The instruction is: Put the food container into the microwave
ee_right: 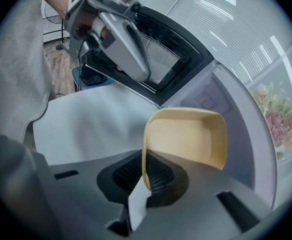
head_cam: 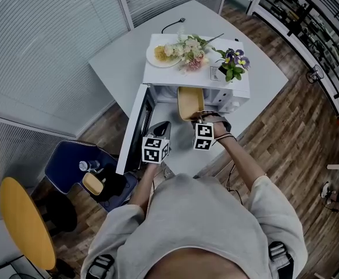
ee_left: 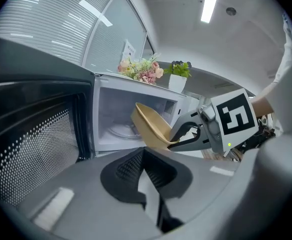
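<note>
The white microwave [head_cam: 175, 77] stands on a grey table with its door [head_cam: 133, 129] swung open to the left. My right gripper [head_cam: 199, 118] is shut on the near rim of a tan, empty food container [head_cam: 191, 102], which is tilted at the oven's mouth. In the right gripper view the container [ee_right: 186, 136] rises from my right gripper [ee_right: 144, 181]. The left gripper view has the container [ee_left: 151, 126] in front of the cavity and its glass turntable [ee_left: 123, 130]. My left gripper [head_cam: 157, 129] hangs shut and empty beside the door.
On top of the microwave lie a plate of flowers [head_cam: 164, 54] and a small potted plant [head_cam: 233, 63]. A blue chair with a bottle [head_cam: 79, 167] and a yellow stool [head_cam: 24, 222] stand on the wooden floor at the left. A cable [head_cam: 172, 25] runs behind.
</note>
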`<action>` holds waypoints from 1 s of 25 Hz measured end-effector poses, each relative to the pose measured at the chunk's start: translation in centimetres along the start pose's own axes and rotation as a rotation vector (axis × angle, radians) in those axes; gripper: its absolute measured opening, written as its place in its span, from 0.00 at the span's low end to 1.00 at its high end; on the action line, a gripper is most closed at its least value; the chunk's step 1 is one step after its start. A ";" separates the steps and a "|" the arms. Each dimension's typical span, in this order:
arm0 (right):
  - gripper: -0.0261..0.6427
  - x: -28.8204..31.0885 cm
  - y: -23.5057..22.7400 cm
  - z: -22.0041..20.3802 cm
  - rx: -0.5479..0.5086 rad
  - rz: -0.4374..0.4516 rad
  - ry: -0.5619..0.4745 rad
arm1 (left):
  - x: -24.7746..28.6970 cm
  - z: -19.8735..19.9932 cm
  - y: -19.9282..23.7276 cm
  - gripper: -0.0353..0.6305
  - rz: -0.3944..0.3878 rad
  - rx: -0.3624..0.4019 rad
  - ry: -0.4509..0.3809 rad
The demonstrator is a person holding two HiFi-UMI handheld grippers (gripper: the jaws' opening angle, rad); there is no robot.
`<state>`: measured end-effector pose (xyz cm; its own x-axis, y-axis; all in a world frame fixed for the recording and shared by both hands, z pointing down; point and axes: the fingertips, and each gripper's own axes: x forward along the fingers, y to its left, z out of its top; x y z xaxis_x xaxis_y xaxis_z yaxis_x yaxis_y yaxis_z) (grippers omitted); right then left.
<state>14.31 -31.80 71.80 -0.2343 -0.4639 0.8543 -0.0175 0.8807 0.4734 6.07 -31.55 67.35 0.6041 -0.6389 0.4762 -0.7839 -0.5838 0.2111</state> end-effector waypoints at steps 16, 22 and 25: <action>0.06 3.1 -5.9 -0.6 0.026 -0.035 0.022 | 0.7 -0.4 1.7 0.07 0.024 -0.029 0.018; 0.06 4.4 -7.6 -0.9 0.033 -0.056 0.029 | 1.3 -0.3 1.9 0.07 0.015 -0.025 0.030; 0.06 5.0 -8.6 -1.0 0.046 -0.072 0.036 | 1.6 -0.4 2.0 0.07 0.013 -0.026 0.037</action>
<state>14.31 -41.78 72.23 -0.1959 -0.5288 0.8259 -0.0777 0.8479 0.5245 5.42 -33.61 68.87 0.5886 -0.6273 0.5099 -0.7954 -0.5621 0.2267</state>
